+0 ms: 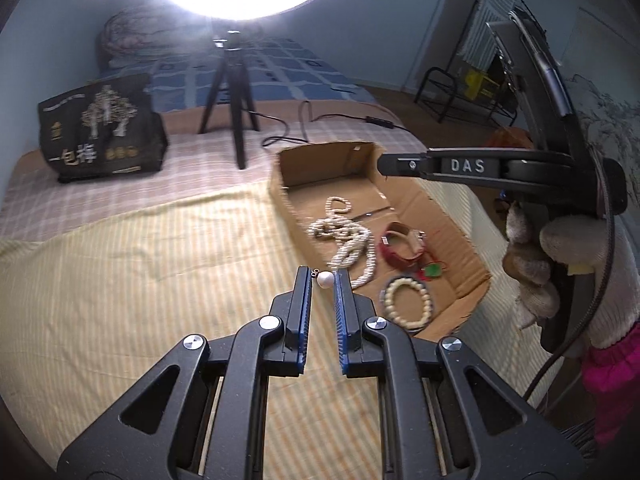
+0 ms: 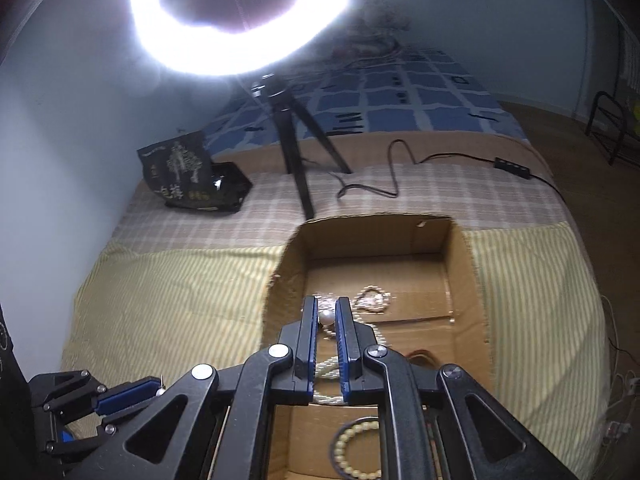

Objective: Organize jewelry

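My left gripper (image 1: 323, 278) is shut on a pearl earring (image 1: 325, 279), held just left of the cardboard box (image 1: 448, 236). My right gripper (image 2: 326, 316) is shut on a second pearl earring (image 2: 327, 317) and hovers over the box (image 2: 464, 276). In the box lie a long pearl necklace (image 1: 348, 236), a red bracelet (image 1: 402, 246), a green pendant (image 1: 434, 269) and a cream bead bracelet (image 1: 409, 299). The necklace (image 2: 370, 300) and bead bracelet (image 2: 352, 450) also show in the right wrist view, as does my left gripper (image 2: 158, 394) at lower left.
The box sits on a yellow striped cloth (image 1: 140, 280) over a bed. A ring light on a black tripod (image 1: 234, 92) stands behind the box, its cable (image 2: 394, 176) trailing right. A black snack bag (image 1: 100, 128) stands at the back left. A wall runs along the left.
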`<state>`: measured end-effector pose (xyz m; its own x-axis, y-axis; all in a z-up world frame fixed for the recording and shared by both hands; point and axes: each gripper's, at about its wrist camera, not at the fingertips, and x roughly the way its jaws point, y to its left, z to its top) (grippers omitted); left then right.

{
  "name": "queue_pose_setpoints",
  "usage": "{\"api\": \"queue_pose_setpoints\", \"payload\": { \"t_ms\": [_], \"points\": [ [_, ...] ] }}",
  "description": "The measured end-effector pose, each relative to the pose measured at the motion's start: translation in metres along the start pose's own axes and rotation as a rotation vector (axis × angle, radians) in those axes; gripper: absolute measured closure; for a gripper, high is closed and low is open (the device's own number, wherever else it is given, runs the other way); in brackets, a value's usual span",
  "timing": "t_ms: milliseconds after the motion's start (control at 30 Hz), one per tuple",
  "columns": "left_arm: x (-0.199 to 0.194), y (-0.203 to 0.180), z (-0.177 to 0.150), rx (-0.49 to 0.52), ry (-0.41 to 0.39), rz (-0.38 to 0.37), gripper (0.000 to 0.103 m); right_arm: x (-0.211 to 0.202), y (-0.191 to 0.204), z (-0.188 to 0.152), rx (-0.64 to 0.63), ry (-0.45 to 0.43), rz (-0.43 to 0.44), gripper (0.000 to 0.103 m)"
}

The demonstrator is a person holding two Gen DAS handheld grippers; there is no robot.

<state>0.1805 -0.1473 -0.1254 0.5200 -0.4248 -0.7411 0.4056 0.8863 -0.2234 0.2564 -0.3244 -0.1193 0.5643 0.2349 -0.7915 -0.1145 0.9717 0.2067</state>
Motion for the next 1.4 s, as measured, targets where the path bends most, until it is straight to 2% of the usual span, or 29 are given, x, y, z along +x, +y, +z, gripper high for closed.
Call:
{"api": "queue_pose_setpoints", "payload": {
  "t_ms": [400,867,900,1000,1067,1100,1133,1167,1200,1233,1267,1333,1400],
  "points": [
    [0.024,-0.044,0.000,0.054,0.023,-0.047,0.093,0.004,-0.035,0.004,0.012,-0.012,-0.079,0.097],
    [0.033,-0.061,0.003,0.093,0.013,-0.037,0.093,0.013,-0.042,0.006,0.011,-0.011,-0.093,0.095],
    [0.033,-0.061,0.003,0.094,0.012,-0.033,0.093,0.013,-0.042,0.006,0.011,-0.010,-0.089,0.092],
    [0.033,-0.061,0.003,0.097,0.006,-0.021,0.093,0.012,-0.042,0.005,0.009,-0.017,-0.085,0.073],
    [0.033,-0.061,0.003,0.101,0.003,-0.011,0.093,0.011,-0.041,0.006,0.005,-0.022,-0.087,0.069],
    [0.033,-0.061,0.003,0.102,0.004,-0.004,0.093,0.011,-0.040,0.006,0.002,-0.021,-0.088,0.063],
    [0.033,-0.061,0.003,0.103,0.004,0.000,0.093,0.011,-0.040,0.006,-0.001,-0.021,-0.093,0.050],
    [0.033,-0.061,0.003,0.105,0.005,0.004,0.085,0.010,-0.039,0.006,-0.003,-0.028,-0.101,0.044],
    [0.032,-0.061,0.002,0.108,0.002,0.007,0.068,0.009,-0.039,0.006,-0.005,-0.038,-0.106,0.034],
    [0.031,-0.061,0.002,0.109,-0.005,0.013,0.061,0.008,-0.038,0.006,-0.008,-0.045,-0.110,0.028],
    [0.030,-0.060,0.002,0.111,-0.015,0.018,0.054,0.006,-0.038,0.006,-0.009,-0.052,-0.112,0.026],
    [0.028,-0.060,0.003,0.114,-0.025,0.025,0.052,0.004,-0.038,0.007,-0.009,-0.061,-0.112,0.020],
    [0.027,-0.058,0.003,0.106,-0.027,0.035,0.041,0.002,-0.038,0.008,-0.005,-0.075,-0.109,0.014]
  ]
}}
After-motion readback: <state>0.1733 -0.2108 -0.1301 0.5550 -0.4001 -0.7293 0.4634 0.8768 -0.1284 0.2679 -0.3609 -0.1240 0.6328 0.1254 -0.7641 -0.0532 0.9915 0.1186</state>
